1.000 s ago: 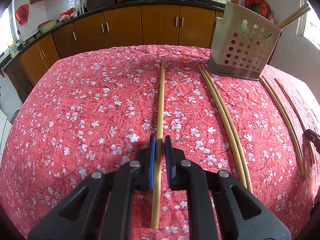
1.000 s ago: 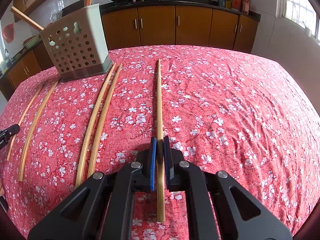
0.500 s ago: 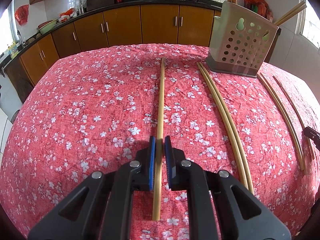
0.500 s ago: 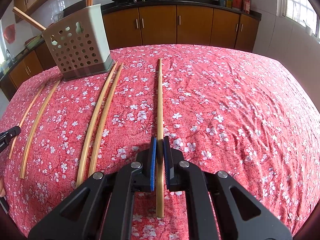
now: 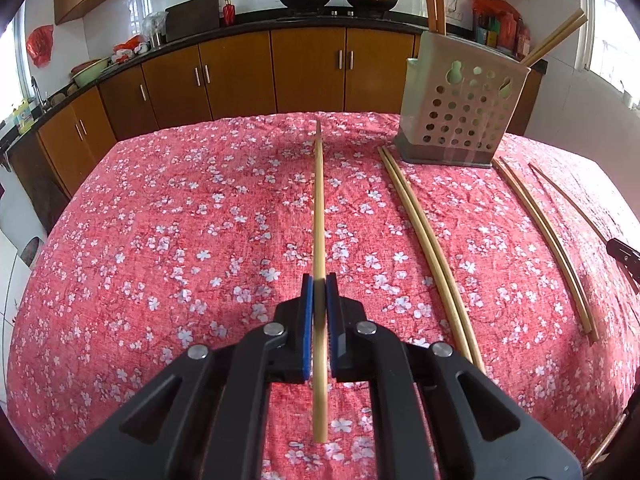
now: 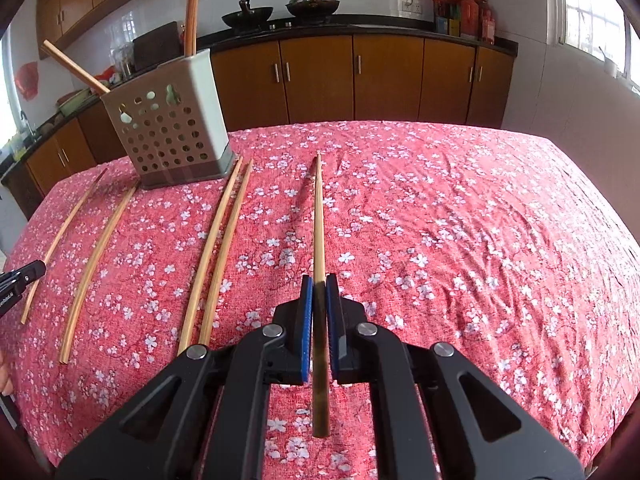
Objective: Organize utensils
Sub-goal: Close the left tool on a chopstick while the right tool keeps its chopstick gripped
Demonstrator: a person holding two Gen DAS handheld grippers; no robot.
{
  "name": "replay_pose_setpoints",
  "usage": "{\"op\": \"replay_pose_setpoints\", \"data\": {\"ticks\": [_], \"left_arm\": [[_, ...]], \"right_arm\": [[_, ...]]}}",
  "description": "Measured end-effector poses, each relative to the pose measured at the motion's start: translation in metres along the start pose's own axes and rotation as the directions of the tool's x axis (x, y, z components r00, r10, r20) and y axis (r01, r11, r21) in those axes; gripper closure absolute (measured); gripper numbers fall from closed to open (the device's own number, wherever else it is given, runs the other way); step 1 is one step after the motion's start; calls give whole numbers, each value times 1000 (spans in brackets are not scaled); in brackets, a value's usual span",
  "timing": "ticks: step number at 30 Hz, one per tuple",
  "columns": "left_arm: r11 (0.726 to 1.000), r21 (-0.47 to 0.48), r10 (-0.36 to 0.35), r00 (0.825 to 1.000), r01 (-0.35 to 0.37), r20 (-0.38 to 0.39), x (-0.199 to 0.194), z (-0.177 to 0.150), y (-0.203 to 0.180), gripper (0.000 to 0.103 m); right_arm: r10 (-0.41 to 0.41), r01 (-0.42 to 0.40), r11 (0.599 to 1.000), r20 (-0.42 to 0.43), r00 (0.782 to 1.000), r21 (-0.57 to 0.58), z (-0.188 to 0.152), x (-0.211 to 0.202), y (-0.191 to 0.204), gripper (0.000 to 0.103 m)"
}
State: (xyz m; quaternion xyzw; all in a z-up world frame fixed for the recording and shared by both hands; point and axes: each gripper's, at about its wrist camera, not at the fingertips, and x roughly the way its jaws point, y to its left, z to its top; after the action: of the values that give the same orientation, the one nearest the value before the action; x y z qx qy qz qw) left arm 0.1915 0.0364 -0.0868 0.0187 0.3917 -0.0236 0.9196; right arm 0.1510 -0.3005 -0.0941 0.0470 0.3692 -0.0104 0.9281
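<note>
My left gripper is shut on a long bamboo chopstick, which points away from me and hangs just above the red floral tablecloth. In the right wrist view, my right gripper is shut on another chopstick, also held slightly off the cloth. A perforated beige utensil holder stands at the far side with chopsticks sticking out of it. A pair of chopsticks lies on the cloth between the two grippers.
Two more loose chopsticks lie on the cloth beside the holder. Beyond the table run brown kitchen cabinets with woks on the counter. The other gripper's tip shows at each view's edge.
Both grippers have risen a little with their chopsticks pinched. The sticks' far ends have come off the cloth, and the holder looks lower and farther in both views.
</note>
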Motion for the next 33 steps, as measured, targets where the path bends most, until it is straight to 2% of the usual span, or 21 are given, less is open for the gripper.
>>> {"op": "replay_pose_setpoints", "data": {"ticks": [7, 21, 23, 25, 27, 29, 33], "left_arm": [[1000, 3, -6, 1000, 6, 8, -9, 1, -1, 96], [1000, 5, 0, 996, 1, -89, 24, -10, 2, 95], [1000, 14, -1, 996, 2, -85, 21, -12, 0, 92], [1000, 13, 2, 996, 0, -84, 20, -14, 0, 83], [1000, 16, 6, 997, -5, -78, 19, -16, 0, 83], [1000, 30, 6, 997, -4, -75, 18, -17, -2, 94], [999, 37, -7, 997, 10, -83, 13, -13, 0, 96]], "right_arm": [[1, -1, 1000, 8, 1000, 2, -1, -2, -4, 95], [3, -3, 1000, 3, 1000, 4, -2, 2, -5, 95], [4, -4, 1000, 2, 1000, 4, -2, 3, -4, 95], [4, -4, 1000, 1, 1000, 4, -2, 4, -4, 95], [4, -4, 1000, 1, 1000, 3, -2, 5, -2, 95], [6, -6, 1000, 2, 1000, 2, -2, 5, -1, 95], [9, -9, 1000, 21, 1000, 6, 2, -2, -2, 95]]}}
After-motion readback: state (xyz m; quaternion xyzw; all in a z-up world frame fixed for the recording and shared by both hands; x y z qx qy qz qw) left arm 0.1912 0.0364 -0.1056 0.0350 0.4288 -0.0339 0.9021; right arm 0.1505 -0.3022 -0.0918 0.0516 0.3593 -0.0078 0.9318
